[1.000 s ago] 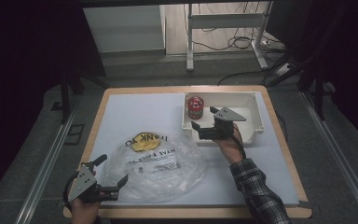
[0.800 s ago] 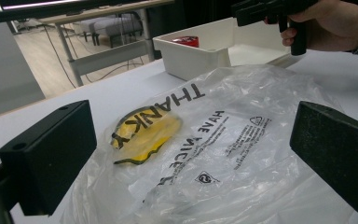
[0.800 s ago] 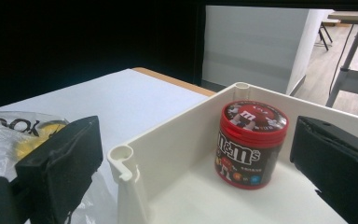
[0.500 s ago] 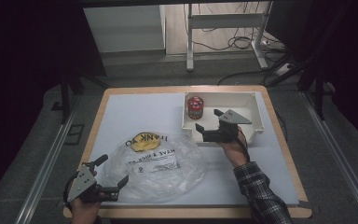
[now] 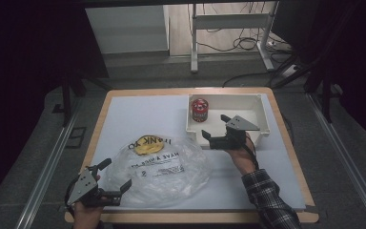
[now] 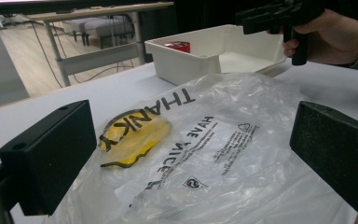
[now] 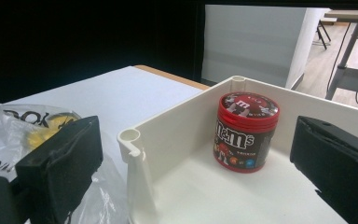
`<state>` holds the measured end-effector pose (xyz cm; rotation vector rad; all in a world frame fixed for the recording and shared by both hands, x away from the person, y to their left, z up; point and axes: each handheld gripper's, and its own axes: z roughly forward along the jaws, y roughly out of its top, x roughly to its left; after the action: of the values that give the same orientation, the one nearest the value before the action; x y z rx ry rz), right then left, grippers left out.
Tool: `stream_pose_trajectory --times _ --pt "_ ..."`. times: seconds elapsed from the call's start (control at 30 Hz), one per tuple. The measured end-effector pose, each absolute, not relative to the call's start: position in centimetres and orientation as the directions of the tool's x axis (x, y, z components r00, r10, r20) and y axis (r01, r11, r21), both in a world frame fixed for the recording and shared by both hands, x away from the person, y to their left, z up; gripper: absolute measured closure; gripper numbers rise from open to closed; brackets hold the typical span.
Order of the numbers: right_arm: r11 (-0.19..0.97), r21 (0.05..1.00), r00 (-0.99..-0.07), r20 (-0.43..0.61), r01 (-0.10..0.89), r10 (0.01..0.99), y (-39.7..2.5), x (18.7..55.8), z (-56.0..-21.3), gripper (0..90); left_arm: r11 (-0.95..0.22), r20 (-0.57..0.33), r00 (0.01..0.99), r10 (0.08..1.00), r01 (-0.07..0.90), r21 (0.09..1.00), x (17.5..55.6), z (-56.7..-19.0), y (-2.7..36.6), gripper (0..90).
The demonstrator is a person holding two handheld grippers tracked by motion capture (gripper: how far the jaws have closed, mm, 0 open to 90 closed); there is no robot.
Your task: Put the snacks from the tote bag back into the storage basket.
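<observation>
Red candy tub (image 5: 199, 110): upright in white tray's (image 5: 262, 112) far left corner, not yet grasped. Right gripper (image 5: 216, 130): jaws wide, empty, at the tray's near rim. Left gripper (image 5: 115, 179): wide, empty, at plastic bag (image 5: 164, 164).

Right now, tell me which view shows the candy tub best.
The right gripper view: the candy tub stands close between that gripper's open jaws, label and lid readable, in the bin. The high view shows it small in the bin's corner. The left gripper view shows just its red top above the bin wall.
</observation>
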<state>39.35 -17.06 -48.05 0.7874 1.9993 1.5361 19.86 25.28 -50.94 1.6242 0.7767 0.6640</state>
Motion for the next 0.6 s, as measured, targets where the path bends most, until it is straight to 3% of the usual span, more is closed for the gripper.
stream_pose_trajectory --times 0.6 --pt "0.219 0.967 -0.721 -0.058 0.131 0.691 -17.8 37.3 -47.7 2.6 -0.128 0.018 0.619 0.785 0.134 0.983 19.9 -50.9 25.2 0.4"
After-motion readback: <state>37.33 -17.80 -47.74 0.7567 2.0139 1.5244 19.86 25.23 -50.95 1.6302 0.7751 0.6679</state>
